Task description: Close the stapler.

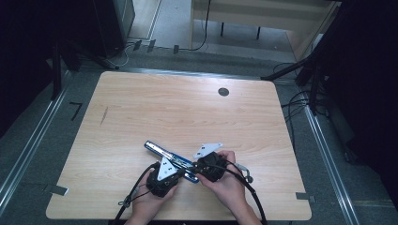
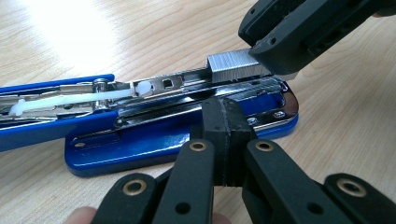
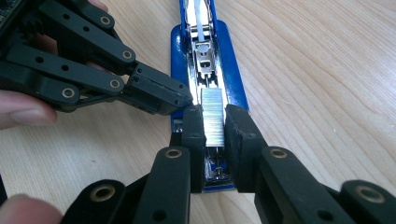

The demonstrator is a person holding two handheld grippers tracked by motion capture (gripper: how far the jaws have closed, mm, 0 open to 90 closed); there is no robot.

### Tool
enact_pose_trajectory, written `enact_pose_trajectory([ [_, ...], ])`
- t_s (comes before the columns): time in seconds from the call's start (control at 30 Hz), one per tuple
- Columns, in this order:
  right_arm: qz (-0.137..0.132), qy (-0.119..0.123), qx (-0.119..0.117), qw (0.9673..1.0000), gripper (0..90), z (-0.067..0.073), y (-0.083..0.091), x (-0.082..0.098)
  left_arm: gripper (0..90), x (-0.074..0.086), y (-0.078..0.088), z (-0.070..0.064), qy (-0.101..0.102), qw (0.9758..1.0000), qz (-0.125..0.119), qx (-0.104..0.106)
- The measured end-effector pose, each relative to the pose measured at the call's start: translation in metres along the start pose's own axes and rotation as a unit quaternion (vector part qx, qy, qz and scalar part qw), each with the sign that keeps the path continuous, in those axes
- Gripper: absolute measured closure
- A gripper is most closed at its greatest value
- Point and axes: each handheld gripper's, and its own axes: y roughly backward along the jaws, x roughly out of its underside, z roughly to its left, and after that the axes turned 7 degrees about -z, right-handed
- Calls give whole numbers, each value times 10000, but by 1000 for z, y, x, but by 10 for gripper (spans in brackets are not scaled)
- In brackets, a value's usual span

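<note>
The wooden tabletop (image 1: 141,103) carries a blue stapler (image 1: 162,152) lying opened flat near the middle of its near edge, running slantwise from the centre toward the person, with a small dark round disc (image 1: 223,92) set in the wood close to the far edge, toward the far right corner. The stapler's metal magazine channel (image 3: 205,70) is laid bare along its length, and in it, at the front end, sits a silver strip of staples (image 3: 213,116). The right gripper (image 3: 215,123) has its jaws pinching this strip from both sides, over the channel. The left gripper (image 2: 228,135) has its jaws pressed together, nothing between them, tip resting against the stapler's side just beside the staples.

The high view gives both hands meeting over the stapler's near end, cables trailing toward the near edge. The left gripper view adds the white plastic pusher rod (image 2: 70,100) in the open arm and the chrome front plate. The right gripper view looks straight down the channel, showing the staples between the pads
</note>
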Motion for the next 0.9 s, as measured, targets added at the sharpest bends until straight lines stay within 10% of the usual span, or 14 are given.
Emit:
enact_pose_trajectory([
  [0.9, 19, 66, 11, 10000, 799, -1, -2, 0, 900, 0, 0, 0, 11, 10000, -4, 13],
])
